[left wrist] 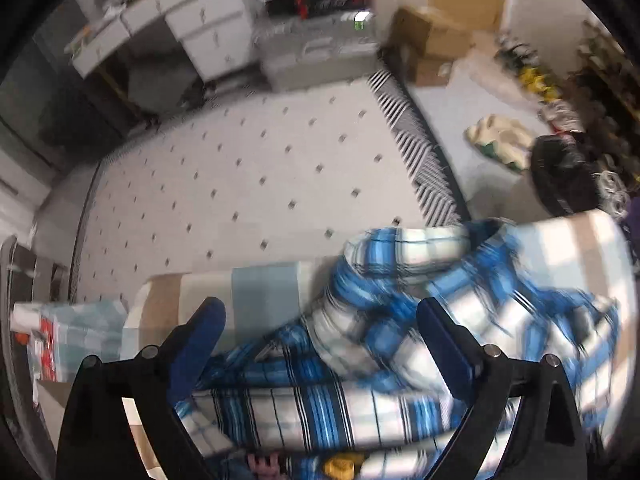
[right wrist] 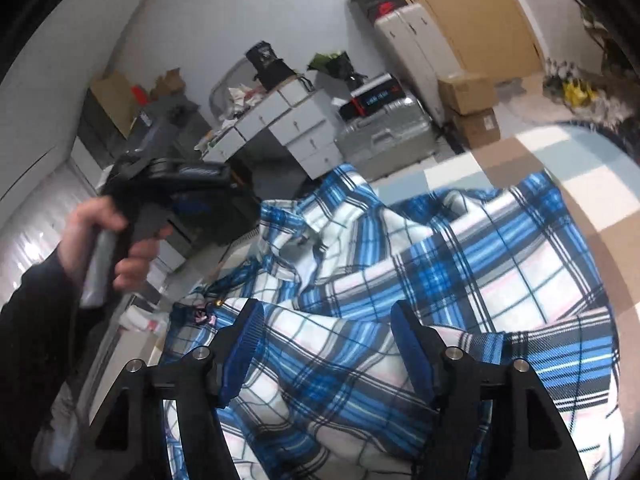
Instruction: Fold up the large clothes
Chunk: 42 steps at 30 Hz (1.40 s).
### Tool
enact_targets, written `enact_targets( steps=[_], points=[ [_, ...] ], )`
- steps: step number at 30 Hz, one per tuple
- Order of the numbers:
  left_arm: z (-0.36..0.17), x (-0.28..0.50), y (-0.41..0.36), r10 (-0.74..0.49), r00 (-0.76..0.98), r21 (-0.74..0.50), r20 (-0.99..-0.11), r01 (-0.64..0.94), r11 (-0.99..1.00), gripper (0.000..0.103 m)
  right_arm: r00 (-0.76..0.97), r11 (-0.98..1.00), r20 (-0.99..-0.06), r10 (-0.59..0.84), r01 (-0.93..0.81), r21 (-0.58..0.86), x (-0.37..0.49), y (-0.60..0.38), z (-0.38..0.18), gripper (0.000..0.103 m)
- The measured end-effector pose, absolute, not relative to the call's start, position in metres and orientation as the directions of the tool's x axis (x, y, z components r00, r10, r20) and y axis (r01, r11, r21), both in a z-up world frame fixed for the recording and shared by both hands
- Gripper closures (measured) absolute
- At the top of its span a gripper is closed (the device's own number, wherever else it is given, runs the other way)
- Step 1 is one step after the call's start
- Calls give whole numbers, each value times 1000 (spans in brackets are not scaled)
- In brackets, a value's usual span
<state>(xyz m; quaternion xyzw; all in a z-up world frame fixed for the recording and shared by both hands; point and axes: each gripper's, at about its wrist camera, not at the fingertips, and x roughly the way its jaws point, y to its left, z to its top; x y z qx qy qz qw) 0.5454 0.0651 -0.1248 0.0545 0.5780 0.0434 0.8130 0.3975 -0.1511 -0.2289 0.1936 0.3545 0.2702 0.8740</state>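
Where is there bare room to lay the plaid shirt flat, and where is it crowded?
Free: the checked cover right of and beyond the crumpled plaid shirt, and the dotted rug between the drawer unit and its striped edge. Crowded: the suitcase, cardboard boxes and the clutter along the wall.

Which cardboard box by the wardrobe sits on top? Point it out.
The larger plain brown box sits on top; the smaller, darker box beneath it bears a white label.

Black claw (right wrist: 326, 320) frames, ribbed blue pads (right wrist: 244, 354), silver screws; black sleeve (right wrist: 28, 320) on person's arm
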Motion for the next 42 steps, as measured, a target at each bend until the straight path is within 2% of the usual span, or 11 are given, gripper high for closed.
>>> enact_targets(
  steps=[4,6,7,8,21,24,31,32,33,35,42],
  points=[
    [-149,558,83,81,298,62,-951,-71,995,10,598,761,-503,624,-316,567,407,-157,-230,36],
    [-156,561,84,-1,262,-20,-965,-71,997,39,593,760,-509,624,-312,569,409,-156,-231,36],
    [-159,564,80,-30,244,-46,-969,-60,997,83,590,761,-510,625,-315,567,409,-155,-231,36],
    [-160,562,78,-42,224,-54,-974,-48,997,97,589,760,-510,627,-318,566,409,-153,-230,36],
    [-74,422,80,-187,449,-72,-874,262,963,98,597,804,-546,588,-354,478,414,-128,-186,35],
    [-73,416,77,-178,465,-46,-867,282,958,98,634,894,-631,447,-329,304,434,-94,-152,10],
    [-87,442,81,-221,461,-118,-860,243,963,98,600,960,-786,145,-276,-34,505,-42,-168,13],
    [-90,447,82,-220,457,-122,-862,234,965,98,572,960,-814,107,-273,-65,514,-37,-178,25],
    [-90,449,84,-214,459,-125,-862,216,968,98,546,957,-835,72,-273,-97,522,-33,-188,62],
    [-83,443,87,-228,468,-147,-854,204,968,98,506,950,-860,60,-294,-107,528,-31,-195,99],
    [-41,378,98,-288,558,-198,-779,217,956,98,662,938,-724,194,-340,-59,438,-53,-121,100]
  ],
)
